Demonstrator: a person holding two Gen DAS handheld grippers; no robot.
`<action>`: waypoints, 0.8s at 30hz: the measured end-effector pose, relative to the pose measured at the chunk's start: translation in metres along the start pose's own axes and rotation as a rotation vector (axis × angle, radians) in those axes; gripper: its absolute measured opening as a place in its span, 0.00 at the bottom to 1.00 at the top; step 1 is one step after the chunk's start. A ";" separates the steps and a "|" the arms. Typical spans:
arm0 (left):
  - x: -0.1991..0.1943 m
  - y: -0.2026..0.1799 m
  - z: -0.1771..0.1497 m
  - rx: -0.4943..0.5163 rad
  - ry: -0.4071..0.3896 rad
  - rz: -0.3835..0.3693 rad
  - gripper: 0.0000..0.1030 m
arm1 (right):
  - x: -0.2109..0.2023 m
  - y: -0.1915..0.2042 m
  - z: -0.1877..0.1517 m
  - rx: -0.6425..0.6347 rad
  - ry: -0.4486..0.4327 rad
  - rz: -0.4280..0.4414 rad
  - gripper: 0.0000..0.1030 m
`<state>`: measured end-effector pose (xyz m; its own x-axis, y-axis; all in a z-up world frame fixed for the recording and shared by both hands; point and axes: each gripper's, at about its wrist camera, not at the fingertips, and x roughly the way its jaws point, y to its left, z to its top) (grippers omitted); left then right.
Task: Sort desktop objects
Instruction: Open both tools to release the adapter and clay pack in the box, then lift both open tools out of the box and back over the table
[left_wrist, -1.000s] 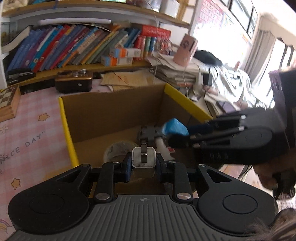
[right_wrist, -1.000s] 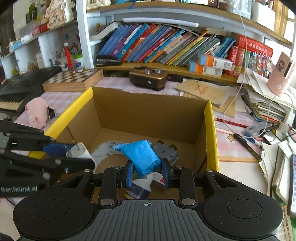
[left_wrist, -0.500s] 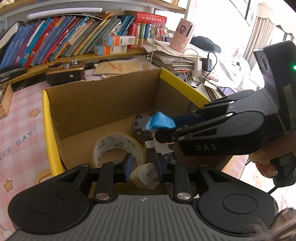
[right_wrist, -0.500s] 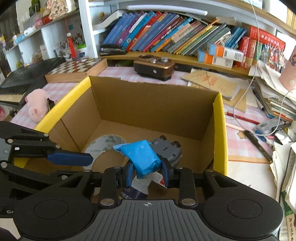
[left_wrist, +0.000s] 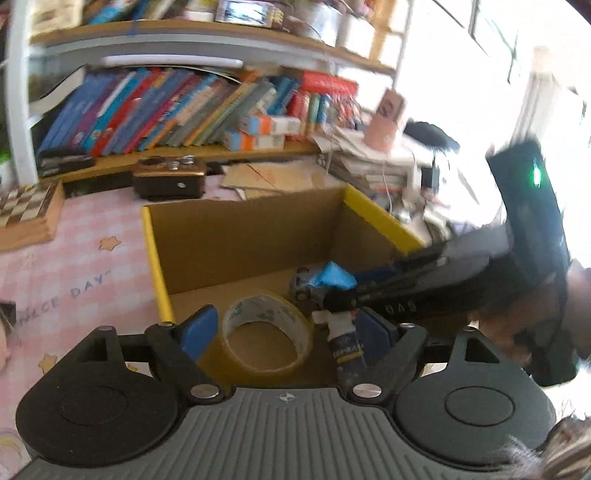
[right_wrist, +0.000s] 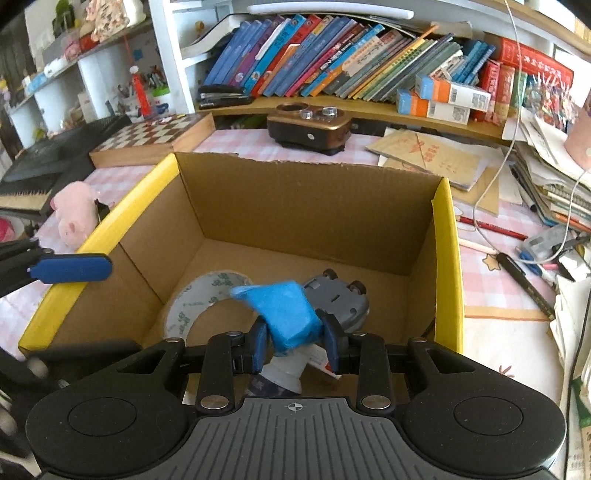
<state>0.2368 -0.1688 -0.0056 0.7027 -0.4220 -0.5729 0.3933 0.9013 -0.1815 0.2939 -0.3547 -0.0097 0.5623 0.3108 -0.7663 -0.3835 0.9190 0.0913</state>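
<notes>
Cardboard box (right_wrist: 310, 206) with yellow edges sits on the pink checked tabletop (right_wrist: 491, 291), and I see my sorted things lying inside it. A tape roll (left_wrist: 266, 332) lies flat on the box floor, a small bottle (left_wrist: 347, 347) is next to it, and a grey toy car (right_wrist: 340, 299) lies upside down, wheels up. My left gripper (left_wrist: 284, 328) has just been opening; its blue pads are wide apart over the box and hold nothing. My right gripper (right_wrist: 293, 343) is squeezed tight on a blue packet (right_wrist: 288, 314), held above the box floor. A pink plush pig (right_wrist: 74, 218) lies outside the box.
</notes>
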 end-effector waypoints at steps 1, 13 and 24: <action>-0.004 0.002 0.001 -0.016 -0.012 0.006 0.81 | -0.001 0.000 -0.001 0.012 -0.005 0.003 0.32; -0.038 0.018 0.002 -0.104 -0.111 0.081 0.87 | -0.035 0.011 -0.006 0.085 -0.128 -0.043 0.51; -0.074 0.019 -0.017 -0.119 -0.158 0.075 0.95 | -0.079 0.026 -0.031 0.153 -0.243 -0.169 0.61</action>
<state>0.1821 -0.1186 0.0201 0.8151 -0.3548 -0.4579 0.2703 0.9321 -0.2412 0.2171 -0.3628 0.0339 0.7742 0.1824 -0.6061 -0.1654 0.9826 0.0844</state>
